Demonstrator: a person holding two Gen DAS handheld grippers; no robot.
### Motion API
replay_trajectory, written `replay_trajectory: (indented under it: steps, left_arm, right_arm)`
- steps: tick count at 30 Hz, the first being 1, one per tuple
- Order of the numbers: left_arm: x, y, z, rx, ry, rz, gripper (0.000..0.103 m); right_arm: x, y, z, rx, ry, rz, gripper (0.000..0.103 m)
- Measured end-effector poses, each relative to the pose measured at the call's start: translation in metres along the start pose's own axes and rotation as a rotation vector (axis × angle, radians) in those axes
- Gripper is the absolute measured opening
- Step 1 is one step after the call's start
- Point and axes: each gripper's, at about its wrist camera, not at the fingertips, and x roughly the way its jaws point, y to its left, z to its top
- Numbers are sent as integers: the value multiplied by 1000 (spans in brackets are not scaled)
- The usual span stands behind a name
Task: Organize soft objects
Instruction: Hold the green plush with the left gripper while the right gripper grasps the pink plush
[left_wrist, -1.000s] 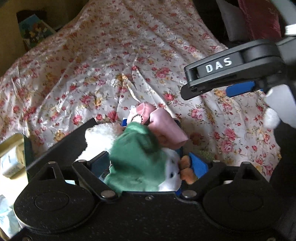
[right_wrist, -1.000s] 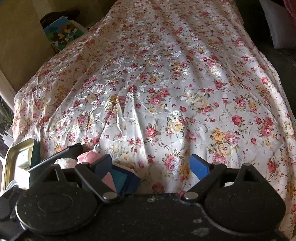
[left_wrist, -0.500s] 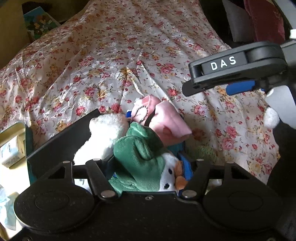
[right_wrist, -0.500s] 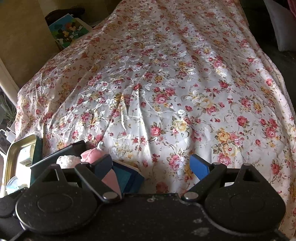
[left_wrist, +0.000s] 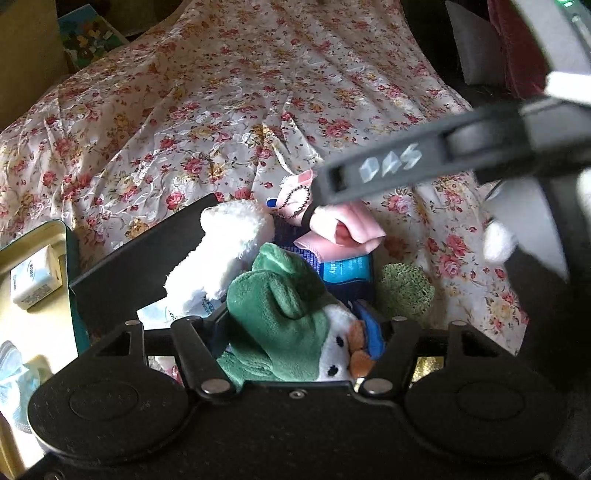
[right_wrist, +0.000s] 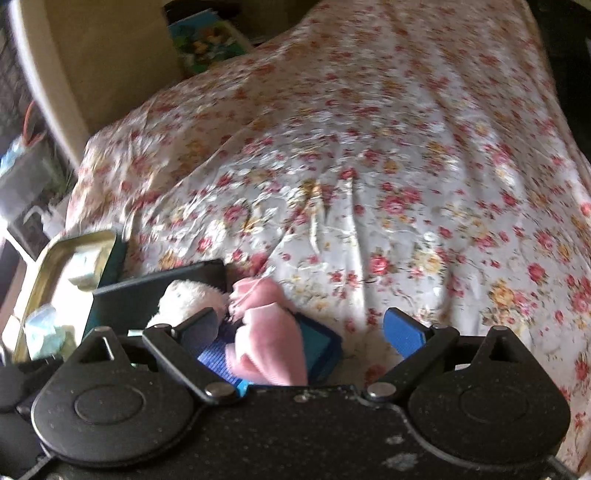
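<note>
My left gripper (left_wrist: 291, 325) is shut on a green plush with a white face and orange beak (left_wrist: 284, 325), held over a dark box (left_wrist: 136, 254). In the box lie a white fluffy toy (left_wrist: 229, 240) and a pink plush with a bead chain (left_wrist: 343, 225). A green fuzzy ball (left_wrist: 404, 291) lies on the flowered bedspread (left_wrist: 221, 110) to the right of the box. My right gripper (right_wrist: 303, 328) is open and hovers over the box's right part, above the pink plush (right_wrist: 266, 332). The white toy (right_wrist: 188, 299) shows at its left.
A yellow tray (left_wrist: 33, 280) with a small white carton and tissue packs sits left of the box; it also shows in the right wrist view (right_wrist: 70, 262). A picture book (right_wrist: 207, 40) leans at the far edge of the bed. Dark pillows lie at the far right.
The left gripper has drawn back and lowered with the green plush. The right gripper has swung left over the box and the pink plush.
</note>
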Motion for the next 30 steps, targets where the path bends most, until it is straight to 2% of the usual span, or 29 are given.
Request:
replay_trajectory:
  steps: [6,13,15,17,22,30]
  left_arm:
    - [0,-2,-1,-3,10,-15,63]
    - [2,-4,-3,1,25,-17,63]
    - [2,-4,-4,1,26,-14,63]
    - [0,-4,-4,0,23,-11,63]
    - [-2,-1,-2,-20,13,-2,63]
    - [-9,11,3,-70,-13,15,63]
  right_arm:
    - [19,20,-5,-87,53,-47,96]
    - [33,24,-7,-116,99,-59,76]
    - [35,23,-8,-113,110,-67,67]
    - [36,20,-9,-109,123,-59,34]
    - [30,2,-5,-29,107,-84,31]
    - [19,-57,5,234,69,-196,31]
